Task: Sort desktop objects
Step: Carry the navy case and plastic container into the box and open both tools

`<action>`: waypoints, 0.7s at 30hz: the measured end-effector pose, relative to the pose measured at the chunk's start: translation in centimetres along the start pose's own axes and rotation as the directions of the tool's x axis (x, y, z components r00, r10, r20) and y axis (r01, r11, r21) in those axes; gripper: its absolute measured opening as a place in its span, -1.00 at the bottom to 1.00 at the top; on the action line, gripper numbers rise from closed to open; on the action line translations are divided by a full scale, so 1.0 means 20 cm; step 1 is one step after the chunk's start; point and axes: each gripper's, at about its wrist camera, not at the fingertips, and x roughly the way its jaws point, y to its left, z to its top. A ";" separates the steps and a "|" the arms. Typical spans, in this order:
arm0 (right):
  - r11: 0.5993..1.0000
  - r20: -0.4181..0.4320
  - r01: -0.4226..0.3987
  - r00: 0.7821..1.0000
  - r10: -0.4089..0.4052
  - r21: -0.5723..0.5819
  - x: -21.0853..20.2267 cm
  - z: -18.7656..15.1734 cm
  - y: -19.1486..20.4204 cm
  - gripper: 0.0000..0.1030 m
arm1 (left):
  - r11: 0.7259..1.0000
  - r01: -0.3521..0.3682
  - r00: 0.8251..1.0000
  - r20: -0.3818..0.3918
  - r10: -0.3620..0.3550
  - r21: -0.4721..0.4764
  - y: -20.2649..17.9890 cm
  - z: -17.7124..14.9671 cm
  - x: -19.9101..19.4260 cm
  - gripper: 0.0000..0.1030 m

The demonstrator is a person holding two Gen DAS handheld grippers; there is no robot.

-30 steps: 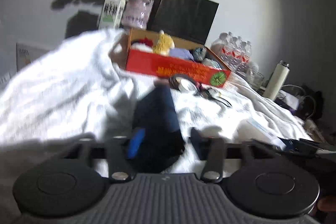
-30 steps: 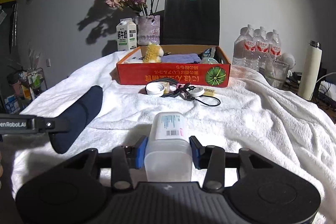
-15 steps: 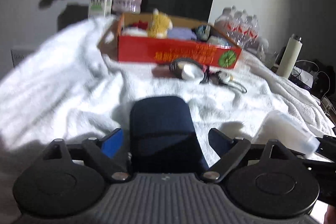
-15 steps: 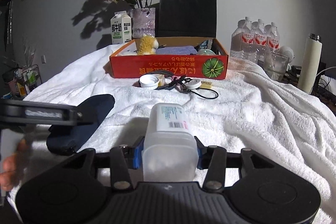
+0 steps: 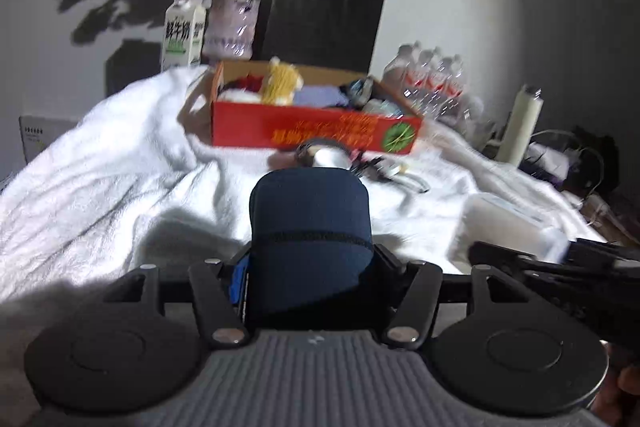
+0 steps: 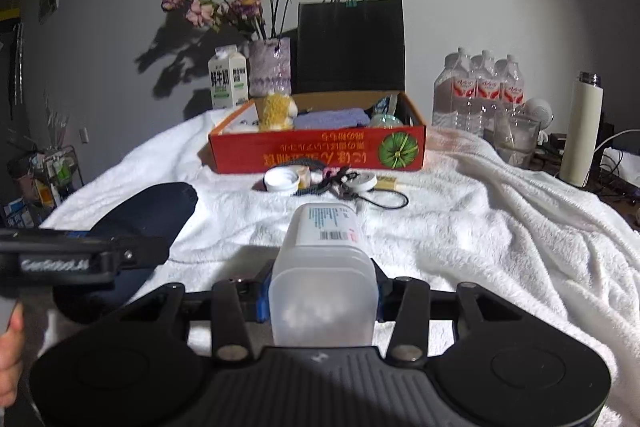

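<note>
My left gripper [image 5: 310,267] is shut on a dark blue soft case [image 5: 310,227] and holds it above the white towel; the case also shows in the right wrist view [image 6: 144,215]. My right gripper [image 6: 322,295] is shut on a translucent white plastic bottle [image 6: 324,259] with a barcode label; the bottle also shows at the right of the left wrist view [image 5: 508,227]. A red cardboard box [image 6: 320,151] holds a yellow plush toy [image 6: 276,113], a purple cloth and other items. A white lid [image 6: 282,181], a black cord and small items lie in front of the box.
A white towel [image 6: 480,211] covers the table. Behind the box stand a milk carton [image 6: 226,77], a vase of flowers [image 6: 270,67] and a black paper bag [image 6: 350,45]. Water bottles [image 6: 480,91], a glass and a cream flask [image 6: 582,131] stand at the right.
My left gripper opened wide half a second ago and has closed again on the blue case, now raised. My right gripper holds the bottle and has come closer to the box.
</note>
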 end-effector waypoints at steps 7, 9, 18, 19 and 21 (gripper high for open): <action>0.998 0.073 -0.064 0.995 0.066 -0.027 -0.04 0.25 -0.08 -0.17 | 0.991 0.113 0.994 0.016 -0.113 -0.064 0.02 0.35 0.08 0.19; 0.997 0.122 -0.075 0.989 0.078 -0.032 -0.02 0.40 -0.13 -0.17 | 0.987 0.147 0.989 0.018 -0.146 -0.062 0.02 0.53 0.16 0.19; 0.996 0.148 -0.094 0.985 0.093 -0.002 0.60 1.20 -0.33 -0.17 | 0.991 0.089 0.996 0.000 -0.089 -0.097 -0.03 1.31 0.81 0.19; 0.996 0.126 -0.084 0.988 0.084 -0.008 0.71 1.27 -0.34 -0.17 | 0.995 0.063 0.998 -0.008 -0.064 -0.079 -0.04 1.36 0.91 0.19; 0.998 0.087 -0.061 0.994 0.059 0.025 0.93 1.37 -0.39 -0.17 | 0.999 0.003 1.000 -0.025 -0.004 -0.046 -0.05 1.43 1.11 0.19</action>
